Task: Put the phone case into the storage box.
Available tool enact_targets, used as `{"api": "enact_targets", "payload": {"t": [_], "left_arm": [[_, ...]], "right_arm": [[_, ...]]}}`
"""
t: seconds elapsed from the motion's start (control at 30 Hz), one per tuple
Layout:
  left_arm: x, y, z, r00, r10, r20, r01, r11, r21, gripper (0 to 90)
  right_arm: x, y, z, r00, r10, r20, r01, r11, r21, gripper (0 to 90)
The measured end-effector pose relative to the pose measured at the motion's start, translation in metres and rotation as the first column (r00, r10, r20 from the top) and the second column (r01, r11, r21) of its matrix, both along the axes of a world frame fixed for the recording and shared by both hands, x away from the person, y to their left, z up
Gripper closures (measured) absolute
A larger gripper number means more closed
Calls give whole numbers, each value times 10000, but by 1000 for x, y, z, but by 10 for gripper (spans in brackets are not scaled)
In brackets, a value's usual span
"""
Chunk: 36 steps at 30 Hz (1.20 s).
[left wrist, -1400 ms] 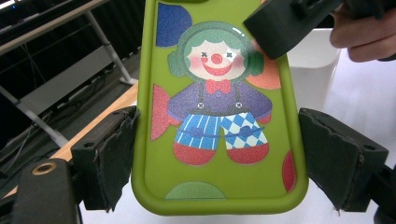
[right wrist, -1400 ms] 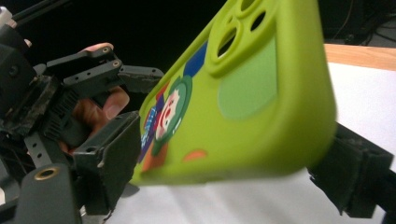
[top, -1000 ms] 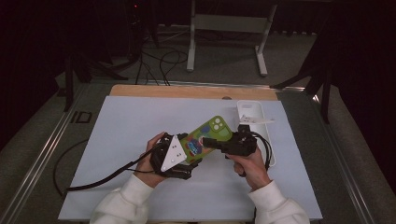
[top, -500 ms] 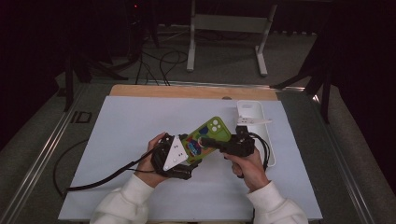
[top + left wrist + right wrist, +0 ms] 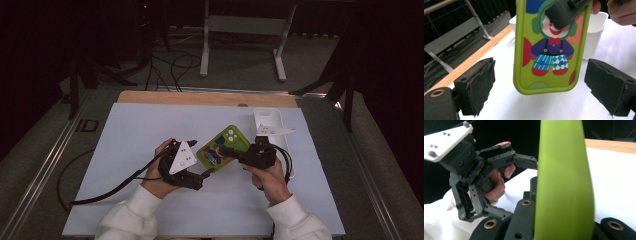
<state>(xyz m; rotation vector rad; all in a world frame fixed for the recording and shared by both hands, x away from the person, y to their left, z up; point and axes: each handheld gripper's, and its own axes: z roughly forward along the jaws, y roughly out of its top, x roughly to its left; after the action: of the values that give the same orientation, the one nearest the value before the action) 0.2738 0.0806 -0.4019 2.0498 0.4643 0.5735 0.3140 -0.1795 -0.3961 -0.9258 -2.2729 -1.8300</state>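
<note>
A green phone [image 5: 231,136] with a clown picture on its back hangs a little above the white mat [image 5: 125,130]. My right gripper [image 5: 225,150] is shut on it from the right, and one of its fingers [image 5: 565,11] lies over the clown's face. The right gripper view has the phone [image 5: 564,182] edge-on between that gripper's [image 5: 564,227] jaws. My left gripper [image 5: 204,169] is open, and its jaws have just been opening. Its pads [image 5: 477,85] stand clear on either side of the phone's [image 5: 549,57] lower end.
A white tray [image 5: 272,127] lies at the back right of the mat, just behind the right hand. A wooden strip [image 5: 200,97] runs along the mat's far edge. Cables trail from both grippers toward the near side.
The right gripper's jaws have closed on the phone. The left gripper's jaws have spread off the phone's lower end. Both hands stay about where they were.
</note>
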Motion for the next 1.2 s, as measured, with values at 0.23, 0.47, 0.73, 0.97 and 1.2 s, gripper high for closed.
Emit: {"api": "enact_targets", "payload": {"t": [0.23,0.47,0.73,0.97,1.2], "left_arm": [[3,1,0,9988,-89,-475,90,10000,37,115],[6,2,0,9956,-309,-882,306,9995,-45,120],[9,2,-1,9893,-652,-1308,626,9978,-234,128],[8,3,-2,9816,-1181,-1502,1156,9930,-252,140],[10,4,-2,9690,-1599,-1883,1531,9869,-502,203]], "right_arm": [[-2,-4,-1,9998,35,211,-32,9999,-127,879],[-5,-5,1,9984,304,468,-288,9990,-342,879],[-8,-5,4,9964,582,612,-552,9972,-502,879],[-11,-4,6,9930,911,747,-862,9941,-658,879],[-13,-2,8,9882,1211,936,-1134,9900,-834,879]]}}
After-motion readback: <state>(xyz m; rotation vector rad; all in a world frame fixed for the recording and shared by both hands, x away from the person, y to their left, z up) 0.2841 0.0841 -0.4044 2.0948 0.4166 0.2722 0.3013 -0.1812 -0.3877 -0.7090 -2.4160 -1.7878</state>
